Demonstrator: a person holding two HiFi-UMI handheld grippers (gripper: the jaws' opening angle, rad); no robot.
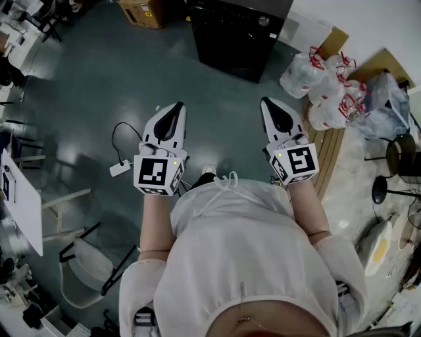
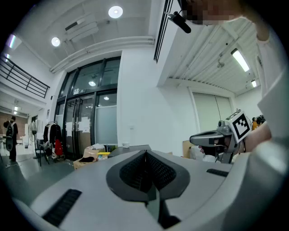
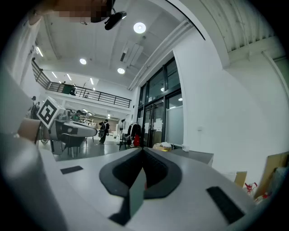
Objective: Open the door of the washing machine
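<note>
The washing machine is a black box standing on the floor ahead of me, its door shut; it faces me from a good stride away. Both grippers are held level in front of my body, side by side and well short of it. My left gripper has its jaws pressed together with nothing between them, as the left gripper view also shows. My right gripper is likewise shut and empty, its jaws meeting in the right gripper view. The machine's dark top shows just beyond the right jaws.
Several tied plastic bags lie to the right of the machine. A cardboard box sits at the back left. A white adapter with a cable lies on the floor left of my left gripper. A white table and a chair stand at the left.
</note>
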